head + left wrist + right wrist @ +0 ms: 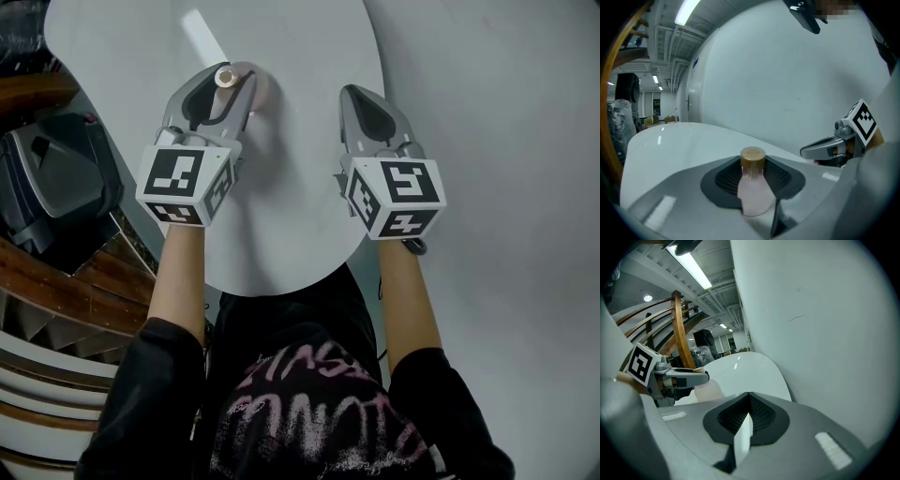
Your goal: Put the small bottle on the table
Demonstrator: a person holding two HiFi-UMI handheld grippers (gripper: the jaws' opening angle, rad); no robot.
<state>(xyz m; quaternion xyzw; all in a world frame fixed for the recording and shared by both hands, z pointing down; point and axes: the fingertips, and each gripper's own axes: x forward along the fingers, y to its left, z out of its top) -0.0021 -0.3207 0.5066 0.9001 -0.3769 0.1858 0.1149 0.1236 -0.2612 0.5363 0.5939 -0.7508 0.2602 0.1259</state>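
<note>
Jaws of the left gripper (232, 82) are clenched on the small bottle (754, 190). They press its pale pink body from both sides between the dark ribbed pads (723, 180), and the brown cap (753, 158) stands out past them. Just to the right, well apart from it, the right gripper (354, 98) grasps nothing: its jaws are pressed together, with only a thin seam between them. Both grippers hang over the round white worktop (300, 234). The bottle is above the left part of the worktop, nearly upright with the cap on top, and I cannot tell if its bottom touches the surface. Beyond the worktop rises a plain white wall (787, 84). Farther away are a curved wooden railing (679, 329) and a long ceiling lamp (686, 11).
</note>
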